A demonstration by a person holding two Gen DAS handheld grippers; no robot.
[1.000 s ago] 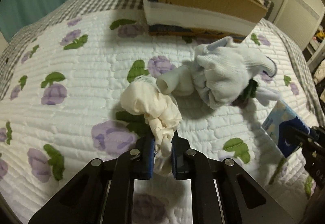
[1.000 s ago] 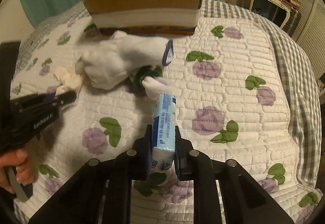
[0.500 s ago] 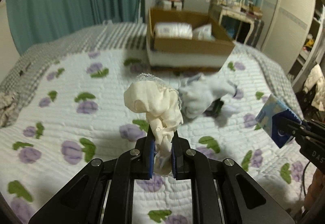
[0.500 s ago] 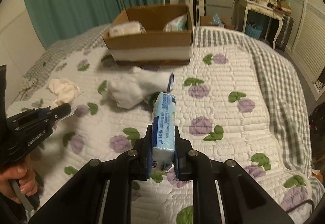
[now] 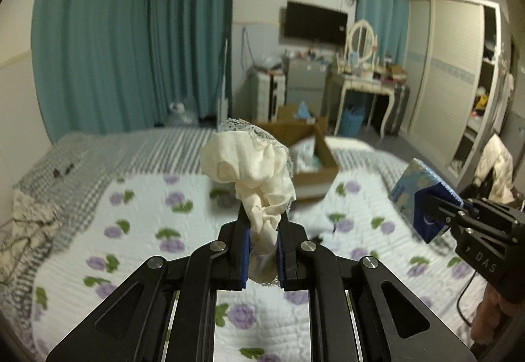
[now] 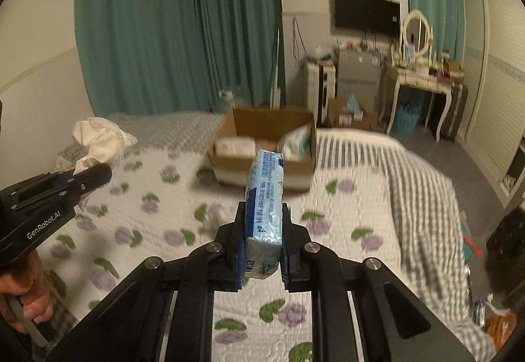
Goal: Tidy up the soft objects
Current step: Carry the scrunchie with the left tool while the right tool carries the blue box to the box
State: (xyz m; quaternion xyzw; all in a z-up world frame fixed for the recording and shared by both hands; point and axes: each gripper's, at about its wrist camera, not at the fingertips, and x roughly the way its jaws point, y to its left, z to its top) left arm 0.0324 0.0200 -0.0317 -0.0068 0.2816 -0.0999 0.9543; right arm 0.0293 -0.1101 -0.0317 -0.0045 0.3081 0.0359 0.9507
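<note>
My left gripper point(image 5: 262, 224) is shut on a crumpled cream cloth point(image 5: 249, 171) with a lace edge and holds it high above the bed. The cloth also shows in the right wrist view point(image 6: 98, 140). My right gripper point(image 6: 262, 224) is shut on a blue tissue pack point(image 6: 265, 194), also lifted high; the pack shows at the right of the left wrist view point(image 5: 420, 198). An open cardboard box point(image 6: 262, 145) with white packs inside sits on the bed ahead of both grippers; it shows partly behind the cloth in the left wrist view point(image 5: 315, 162).
The bed has a white quilt with purple flowers point(image 6: 361, 214) and a grey checked blanket point(image 6: 423, 198) at the right. Teal curtains point(image 5: 131, 44), a dressing table point(image 6: 420, 80) and a wardrobe point(image 5: 452, 73) stand beyond the bed.
Both grippers have risen well above the bed with their loads, and the views now tilt up toward the room. The white sock bundle on the quilt has dropped out of view.
</note>
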